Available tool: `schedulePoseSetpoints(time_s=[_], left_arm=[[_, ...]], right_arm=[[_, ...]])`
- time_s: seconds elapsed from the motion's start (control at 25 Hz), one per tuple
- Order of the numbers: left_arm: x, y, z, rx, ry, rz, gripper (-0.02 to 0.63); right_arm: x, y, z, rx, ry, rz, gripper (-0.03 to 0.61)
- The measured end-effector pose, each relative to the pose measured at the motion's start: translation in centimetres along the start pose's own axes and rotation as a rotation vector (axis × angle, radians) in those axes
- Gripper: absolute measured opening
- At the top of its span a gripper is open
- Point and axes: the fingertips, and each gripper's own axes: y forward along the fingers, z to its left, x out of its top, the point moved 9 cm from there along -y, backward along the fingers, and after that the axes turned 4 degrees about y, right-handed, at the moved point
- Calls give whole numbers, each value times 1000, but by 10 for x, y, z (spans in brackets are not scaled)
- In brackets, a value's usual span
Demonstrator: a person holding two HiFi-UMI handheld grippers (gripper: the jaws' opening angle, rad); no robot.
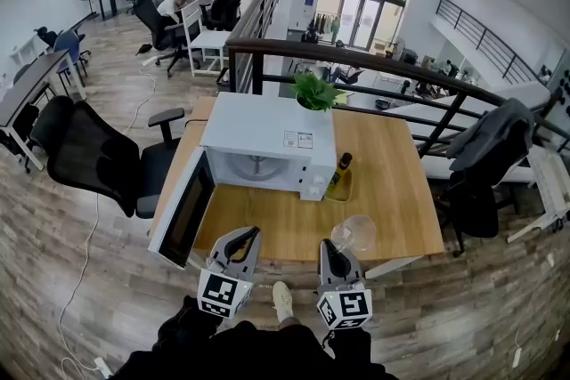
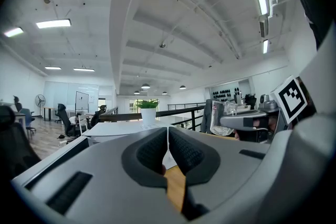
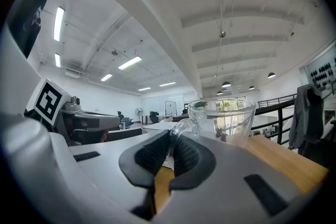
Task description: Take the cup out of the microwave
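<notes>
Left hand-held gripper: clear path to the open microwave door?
Probably yes: the left hand-held gripper is shut and empty, and the microwave door hangs open just left of it, nothing between.

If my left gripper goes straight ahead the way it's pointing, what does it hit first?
Probably the microwave: the left gripper points across the table toward its open front, just right of the door. Depth is unclear.

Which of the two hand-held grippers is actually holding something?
The right hand-held gripper: its jaws pinch the handle of the clear glass cup. The left hand-held gripper has its jaws shut with nothing between them.
</notes>
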Motion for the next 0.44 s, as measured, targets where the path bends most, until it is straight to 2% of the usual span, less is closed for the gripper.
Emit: schedulePoseSetpoints(time_s=[0.44], left_arm=[[2, -2, 0, 11, -3, 8, 29]], right_arm=[[3, 2, 3, 28, -3, 10, 18]])
